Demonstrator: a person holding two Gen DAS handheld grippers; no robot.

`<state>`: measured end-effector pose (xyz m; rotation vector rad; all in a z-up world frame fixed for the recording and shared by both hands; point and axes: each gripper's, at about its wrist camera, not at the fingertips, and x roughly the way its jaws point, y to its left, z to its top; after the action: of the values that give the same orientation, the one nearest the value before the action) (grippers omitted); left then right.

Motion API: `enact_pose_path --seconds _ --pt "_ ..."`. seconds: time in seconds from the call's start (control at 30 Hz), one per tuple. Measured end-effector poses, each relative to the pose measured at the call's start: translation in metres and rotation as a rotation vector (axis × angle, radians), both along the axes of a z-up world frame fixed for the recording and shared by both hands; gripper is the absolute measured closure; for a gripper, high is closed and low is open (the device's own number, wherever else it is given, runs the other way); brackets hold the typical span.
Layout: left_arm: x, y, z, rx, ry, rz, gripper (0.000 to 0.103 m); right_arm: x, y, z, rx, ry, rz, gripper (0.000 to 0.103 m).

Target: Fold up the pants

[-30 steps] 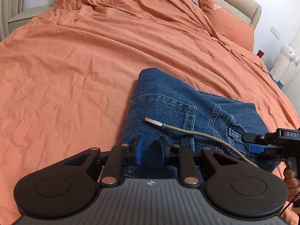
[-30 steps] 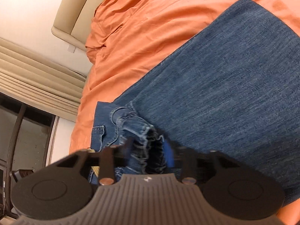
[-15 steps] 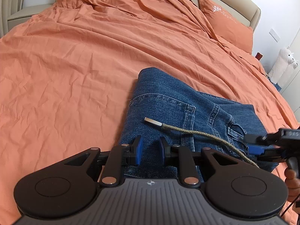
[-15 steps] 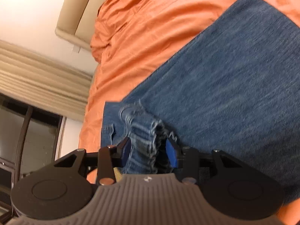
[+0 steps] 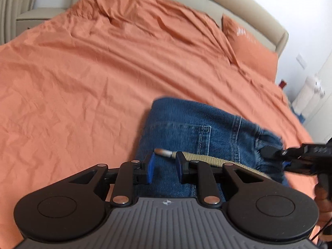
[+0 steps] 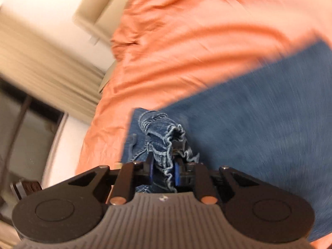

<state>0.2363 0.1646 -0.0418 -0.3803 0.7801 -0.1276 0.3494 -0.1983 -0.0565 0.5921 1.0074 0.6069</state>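
Folded blue jeans lie on the orange bed sheet. A beige woven cord with a metal tip lies across them. My left gripper sits at the jeans' near edge, its blue pads a narrow gap apart with denim filling it. In the right wrist view my right gripper has the bunched, frayed waistband pinched between its pads, and its jaws are closing. This gripper also shows at the jeans' right end, held by a hand.
An orange pillow and a beige headboard are at the far end of the bed. A white plush toy stands past the right side. Beige curtains and a dark window lie beyond the bed's edge.
The right gripper's jaws have narrowed onto the bunched waistband and it has lifted, blurring its view. The left gripper has risen a little with the denim. The cord tip now sits close to its pads.
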Motion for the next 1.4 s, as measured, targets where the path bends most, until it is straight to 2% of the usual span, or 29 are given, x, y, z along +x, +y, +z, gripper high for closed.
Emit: enact_pose_path --seconds 0.13,0.23,0.33,0.43,0.5,0.6,0.7,0.83,0.93,1.1,1.2,1.27,1.33,1.4 --pt "-0.009 0.004 0.027 -0.014 -0.044 0.035 0.079 0.005 0.026 0.078 -0.122 -0.125 0.066 0.089" --pt "-0.012 0.002 0.041 -0.023 -0.071 0.039 0.079 0.011 0.039 0.126 -0.204 -0.182 0.090 0.089" --pt "-0.009 -0.004 0.044 -0.023 -0.082 0.023 0.079 0.014 0.034 0.158 -0.266 -0.228 0.087 0.090" --pt "0.000 -0.018 0.039 -0.015 -0.072 -0.018 0.079 0.019 0.004 0.171 -0.315 -0.241 0.059 0.090" --pt "0.007 -0.030 0.031 0.006 -0.063 -0.044 0.079 0.025 -0.020 0.167 -0.335 -0.224 0.031 0.090" --pt "0.021 -0.050 0.017 0.034 -0.040 -0.085 0.079 0.039 -0.055 0.142 -0.351 -0.177 -0.012 0.090" --pt "0.037 -0.069 -0.001 0.060 -0.014 -0.124 0.079 0.053 -0.090 0.103 -0.372 -0.105 -0.061 0.090" --pt "0.061 -0.092 -0.025 0.104 0.009 -0.161 0.079 0.068 -0.135 0.035 -0.374 0.008 -0.123 0.090" --pt "0.078 -0.103 -0.042 0.148 0.025 -0.171 0.079 0.078 -0.154 -0.004 -0.338 0.048 -0.144 0.090" --pt "0.094 -0.107 -0.066 0.204 0.075 -0.177 0.082 0.086 -0.165 -0.041 -0.336 0.074 -0.134 0.088" --pt "0.093 -0.107 -0.070 0.219 0.085 -0.178 0.082 0.087 -0.169 -0.053 -0.322 0.073 -0.137 0.086" --pt "0.089 -0.108 -0.063 0.245 0.087 -0.174 0.082 0.084 -0.169 -0.049 -0.329 0.066 -0.142 0.082" --pt "0.077 -0.107 -0.049 0.276 0.072 -0.176 0.081 0.075 -0.166 -0.035 -0.388 0.029 -0.147 0.068" --pt "0.059 -0.107 -0.034 0.296 0.038 -0.191 0.081 0.055 -0.165 -0.015 -0.447 -0.046 -0.126 0.069"
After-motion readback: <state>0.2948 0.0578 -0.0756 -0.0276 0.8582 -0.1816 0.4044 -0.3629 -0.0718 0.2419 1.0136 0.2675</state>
